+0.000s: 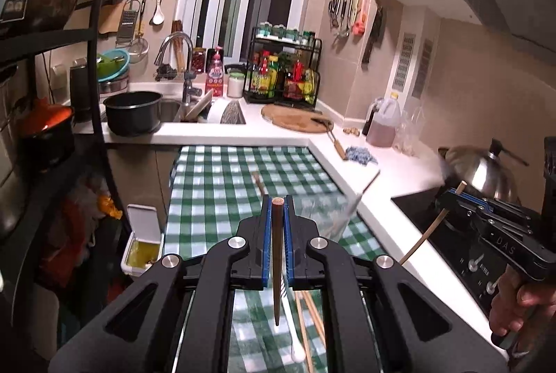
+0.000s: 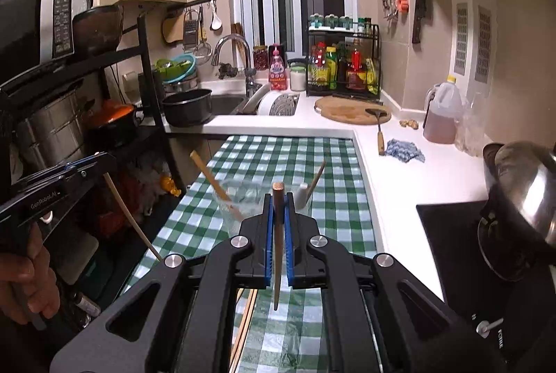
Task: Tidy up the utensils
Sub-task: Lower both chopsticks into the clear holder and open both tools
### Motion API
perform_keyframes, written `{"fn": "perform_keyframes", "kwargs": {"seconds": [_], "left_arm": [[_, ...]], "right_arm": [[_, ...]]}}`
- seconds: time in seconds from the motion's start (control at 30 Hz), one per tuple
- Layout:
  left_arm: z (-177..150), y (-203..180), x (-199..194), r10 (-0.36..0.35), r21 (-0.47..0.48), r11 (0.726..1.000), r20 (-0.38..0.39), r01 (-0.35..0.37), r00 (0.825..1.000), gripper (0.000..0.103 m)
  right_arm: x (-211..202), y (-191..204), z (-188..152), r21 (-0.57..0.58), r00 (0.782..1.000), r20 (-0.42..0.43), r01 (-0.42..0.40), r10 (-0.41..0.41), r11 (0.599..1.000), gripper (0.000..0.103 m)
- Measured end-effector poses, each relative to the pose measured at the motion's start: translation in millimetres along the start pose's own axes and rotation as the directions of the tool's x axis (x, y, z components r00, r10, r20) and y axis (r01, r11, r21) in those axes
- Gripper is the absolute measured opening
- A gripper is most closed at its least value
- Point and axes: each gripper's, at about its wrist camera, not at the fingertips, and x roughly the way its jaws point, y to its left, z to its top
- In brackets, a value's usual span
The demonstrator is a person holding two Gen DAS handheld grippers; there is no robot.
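Observation:
My left gripper (image 1: 277, 209) is shut on a dark brown chopstick (image 1: 277, 268), held upright above the green checked cloth (image 1: 222, 185). My right gripper (image 2: 278, 204) is shut on another brown chopstick (image 2: 277, 251), also upright. Each gripper shows in the other's view, the right one (image 1: 451, 195) with its pale chopstick (image 1: 431, 230), the left one (image 2: 104, 161) with its chopstick (image 2: 132, 220). A clear glass cup (image 2: 239, 206) on the cloth holds a wooden chopstick (image 2: 212, 180); a second cup (image 2: 305, 199) holds a white spoon and a chopstick. Loose chopsticks (image 1: 309, 321) and a white spoon (image 1: 295, 338) lie below the left gripper.
A white counter (image 2: 410, 171) runs along the right with a blue rag (image 2: 405, 150), a wooden-handled spatula (image 2: 380, 129), a round cutting board (image 2: 351, 110) and an oil jug (image 2: 443, 112). A steel wok (image 2: 521, 199) sits on the black hob. A black shelf rack (image 2: 104, 95) stands at left.

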Motion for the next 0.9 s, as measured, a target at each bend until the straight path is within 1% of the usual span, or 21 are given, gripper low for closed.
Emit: {"fn": "perform_keyframes", "kwargs": {"seconds": [0.2, 0.4, 0.5, 0.6, 0.7, 0.77, 0.9], "left_arm": [[36, 5, 0, -0.044, -0.029, 0.999, 0.064, 0.046, 0.997, 0.006], [68, 6, 12, -0.080, -0.066, 0.994, 0.138, 0.090, 0.987, 0.007], [79, 8, 21, -0.082, -0.075, 0.992, 0.173, 0.096, 0.981, 0.007], [83, 9, 33, -0.080, -0.084, 0.992, 0.205, 0.099, 0.976, 0.006], [81, 13, 52, -0.077, -0.100, 0.990, 0.204, 0.099, 0.976, 0.006], [79, 17, 69, -0.074, -0.111, 0.989, 0.180, 0.095, 0.981, 0.006], [73, 21, 100, -0.093, -0.115, 0.988, 0.118, 0.107, 0.989, 0.007]], "right_arm": [[-7, -8, 37, 0.024, 0.998, 0.068, -0.008, 0.006, 1.000, 0.006], [-6, -8, 73, 0.029, 0.989, 0.149, -0.010, 0.005, 1.000, 0.006], [1, -8, 83, 0.039, 0.983, 0.184, -0.006, -0.002, 0.999, 0.006], [14, -9, 91, 0.051, 0.978, 0.207, 0.001, -0.012, 0.999, 0.006], [29, -9, 92, 0.060, 0.978, 0.210, 0.012, -0.024, 0.998, 0.006], [44, -10, 90, 0.059, 0.980, 0.198, 0.014, -0.025, 0.998, 0.006], [69, -12, 82, 0.060, 0.984, 0.176, 0.022, -0.032, 0.998, 0.006]]}}
